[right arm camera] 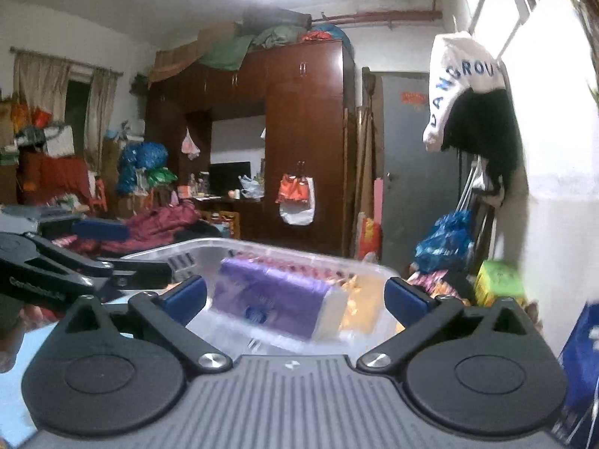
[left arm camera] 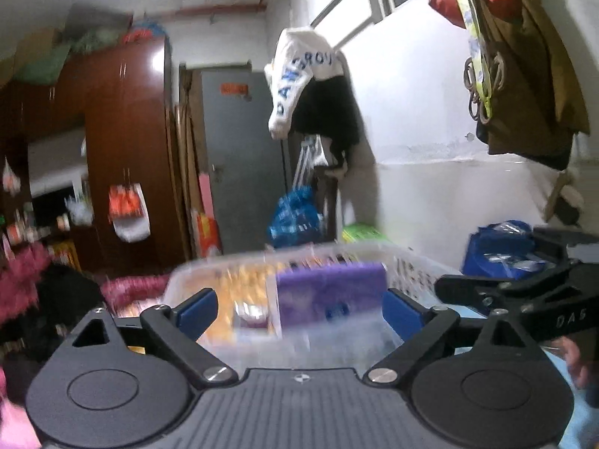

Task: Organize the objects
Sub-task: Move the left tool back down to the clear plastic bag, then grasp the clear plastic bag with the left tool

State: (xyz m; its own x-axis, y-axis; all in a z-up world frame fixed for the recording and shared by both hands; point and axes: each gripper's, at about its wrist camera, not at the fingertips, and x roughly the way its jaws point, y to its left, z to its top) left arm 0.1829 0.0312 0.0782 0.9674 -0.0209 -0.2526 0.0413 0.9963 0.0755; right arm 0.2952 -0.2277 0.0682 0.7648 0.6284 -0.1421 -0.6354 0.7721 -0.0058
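With both my left gripper [left arm camera: 301,308] and right gripper [right arm camera: 295,299] fingers spread wide and empty, the light, flexible clear basket [right arm camera: 374,273] just ahead holds a soft purple pack [right arm camera: 273,303]; I'd grip its rim.

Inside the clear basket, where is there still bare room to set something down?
In the clear basket, the near floor in front of the purple pack looks bare. Behind and beside it, yellow packets crowd the far end. Blur hides finer gaps.

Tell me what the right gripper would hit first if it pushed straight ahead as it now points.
Most likely the purple package lying in the clear plastic basket. The right gripper stands open with that package directly ahead; the basket's near wall may come first, since blur hides the depth.
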